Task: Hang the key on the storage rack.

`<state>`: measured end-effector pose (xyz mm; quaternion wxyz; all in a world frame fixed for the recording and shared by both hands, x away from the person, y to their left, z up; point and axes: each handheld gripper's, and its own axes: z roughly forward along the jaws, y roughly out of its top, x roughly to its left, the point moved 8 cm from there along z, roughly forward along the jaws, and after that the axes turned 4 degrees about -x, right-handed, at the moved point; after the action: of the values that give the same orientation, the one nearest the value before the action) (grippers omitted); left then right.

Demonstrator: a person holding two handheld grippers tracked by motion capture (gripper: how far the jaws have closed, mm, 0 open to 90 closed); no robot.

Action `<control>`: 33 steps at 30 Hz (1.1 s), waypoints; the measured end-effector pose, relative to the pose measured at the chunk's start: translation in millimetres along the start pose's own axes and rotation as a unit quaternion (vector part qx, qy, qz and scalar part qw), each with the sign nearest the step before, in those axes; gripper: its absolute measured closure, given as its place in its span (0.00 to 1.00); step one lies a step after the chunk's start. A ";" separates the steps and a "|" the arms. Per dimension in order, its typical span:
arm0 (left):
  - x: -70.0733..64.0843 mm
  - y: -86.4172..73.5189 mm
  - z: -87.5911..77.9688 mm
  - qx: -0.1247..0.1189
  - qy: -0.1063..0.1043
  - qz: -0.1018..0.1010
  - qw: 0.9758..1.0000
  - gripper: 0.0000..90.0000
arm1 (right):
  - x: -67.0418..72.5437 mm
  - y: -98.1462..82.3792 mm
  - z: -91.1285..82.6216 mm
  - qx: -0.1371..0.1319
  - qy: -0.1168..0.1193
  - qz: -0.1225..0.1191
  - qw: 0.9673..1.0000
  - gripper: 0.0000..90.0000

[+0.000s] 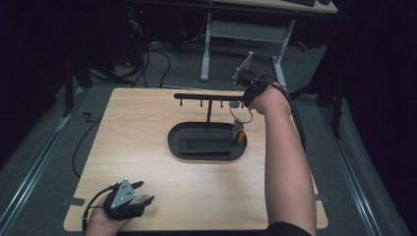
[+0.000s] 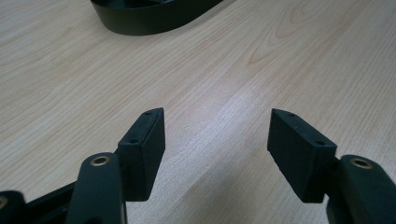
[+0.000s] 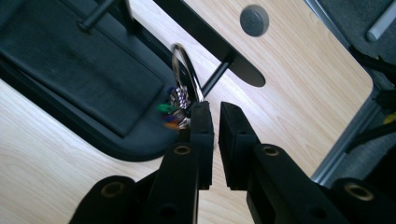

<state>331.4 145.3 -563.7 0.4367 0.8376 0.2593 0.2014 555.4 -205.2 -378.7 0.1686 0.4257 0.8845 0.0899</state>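
Note:
A black T-shaped rack (image 1: 206,96) with small pegs stands in an oval black tray (image 1: 173,141) at mid-table. A metal key ring (image 3: 186,70) with coloured keys (image 1: 238,130) hangs by the peg at the bar's right end (image 3: 211,39), above the tray's right end (image 3: 135,150). My right gripper (image 1: 244,103) points down at that end; in the right gripper view its jaws (image 3: 215,105) stand a narrow slit apart beside the ring, with bare wood in the gap. My left gripper (image 1: 146,191) rests near the front left corner, jaws wide open (image 2: 217,114) over bare wood.
The tray's rim (image 2: 140,23) lies ahead of the left gripper. A grey round disc (image 3: 254,21) is set in the tabletop past the bar's end. The table's rounded right corner (image 3: 366,81) is close to the right gripper. A white desk frame (image 1: 206,44) stands beyond the table.

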 end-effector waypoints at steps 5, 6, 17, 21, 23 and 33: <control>0.1 0.1 0.7 0.000 0.002 0.002 1.000 0.41 | 5.4 -1.1 -6.4 -0.010 -0.005 -0.002 1.000 0.87; -0.2 0.4 0.7 0.000 0.002 0.003 1.000 0.41 | 7.2 -2.3 -7.4 -0.013 -0.005 0.001 1.000 0.86; -4.3 5.3 2.1 -0.004 -0.001 0.013 1.000 0.41 | 31.3 -34.9 -8.5 -0.070 0.002 0.038 0.997 0.45; -4.0 6.3 2.4 -0.005 -0.001 0.013 1.000 0.41 | 36.7 -49.0 -5.9 -0.102 0.011 0.066 0.992 0.39; -4.0 6.6 2.9 -0.005 -0.004 0.011 1.000 0.42 | 41.7 -59.3 -2.4 -0.115 0.021 0.075 0.990 0.37; -7.6 3.9 8.5 0.006 -0.006 0.014 1.000 0.40 | 52.4 -109.0 20.2 -0.180 0.016 0.093 0.979 0.32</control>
<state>331.3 133.5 -565.9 0.4305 0.8448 0.2462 0.2009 453.8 -231.6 -442.0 0.2189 0.4674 0.8131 0.2693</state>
